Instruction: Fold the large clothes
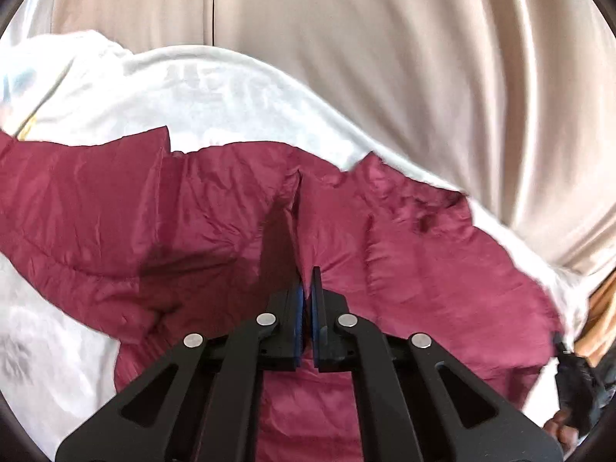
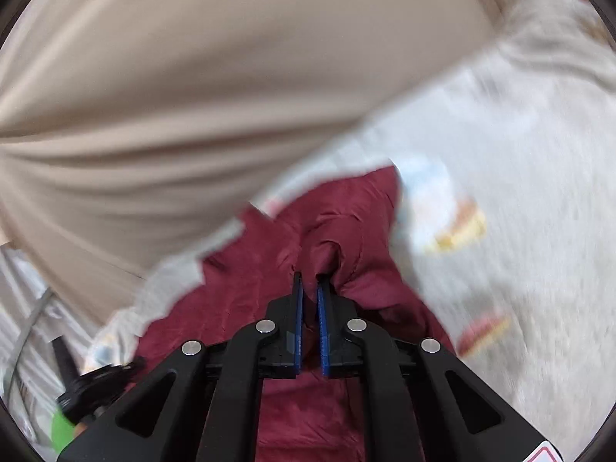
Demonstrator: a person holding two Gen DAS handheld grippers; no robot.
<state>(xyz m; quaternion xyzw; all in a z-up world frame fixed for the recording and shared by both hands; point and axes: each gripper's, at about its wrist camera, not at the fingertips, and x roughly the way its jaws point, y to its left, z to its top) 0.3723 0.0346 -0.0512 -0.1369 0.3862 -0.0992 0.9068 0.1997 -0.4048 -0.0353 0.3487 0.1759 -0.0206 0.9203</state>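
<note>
A large maroon quilted garment (image 1: pixel 215 208) lies spread over a white patterned bed sheet (image 1: pixel 215 92). My left gripper (image 1: pixel 307 275) is shut on a raised fold of the maroon garment, which rises in a ridge from between the fingers. In the right wrist view the same maroon garment (image 2: pixel 246 292) is bunched up, and my right gripper (image 2: pixel 309 278) is shut on a gathered lump of it. That view is motion-blurred.
Beige curtains (image 1: pixel 385 57) hang close behind the bed's far edge and also fill the upper part of the right wrist view (image 2: pixel 192 77). The other gripper's black handle (image 1: pixel 573 381) shows at the right edge. The white sheet (image 2: pixel 519 192) has coloured printed patches.
</note>
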